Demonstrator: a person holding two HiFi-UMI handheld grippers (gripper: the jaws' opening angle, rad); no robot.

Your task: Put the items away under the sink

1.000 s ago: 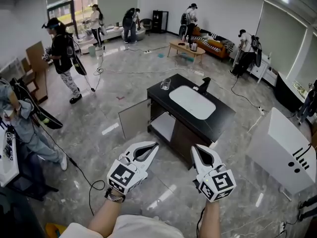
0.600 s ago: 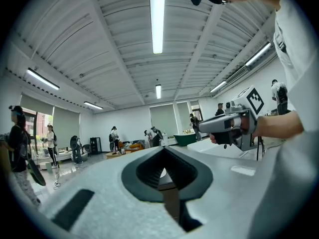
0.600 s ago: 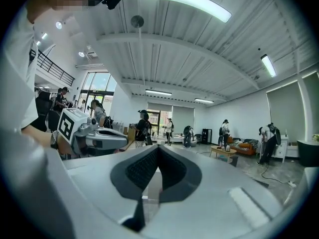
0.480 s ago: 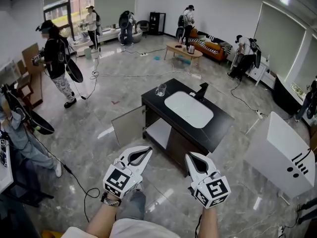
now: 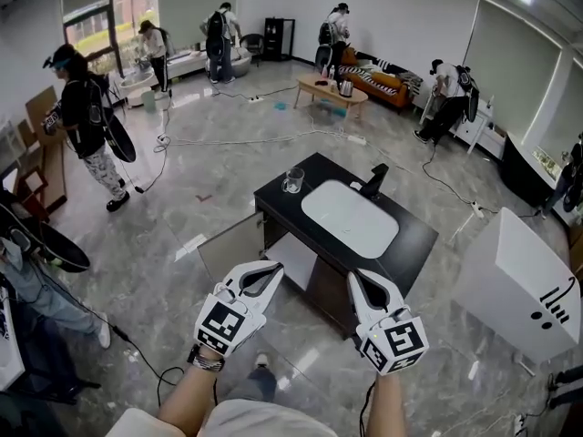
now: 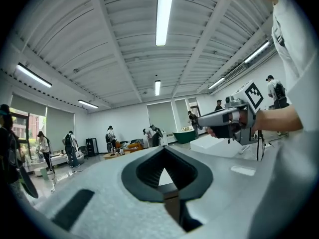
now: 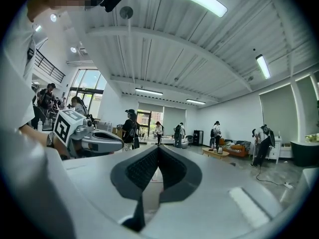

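Bright ceiling strip lights (image 6: 164, 14), fisheye-warped edges

No words, numbers or brands can be read anywhere. The cubes on the left gripper (image 5: 276, 269) and the right gripper (image 5: 358, 277) bear only black-and-white square markers. The white box (image 5: 510, 262) carries a few black bars and two dots, no letters.
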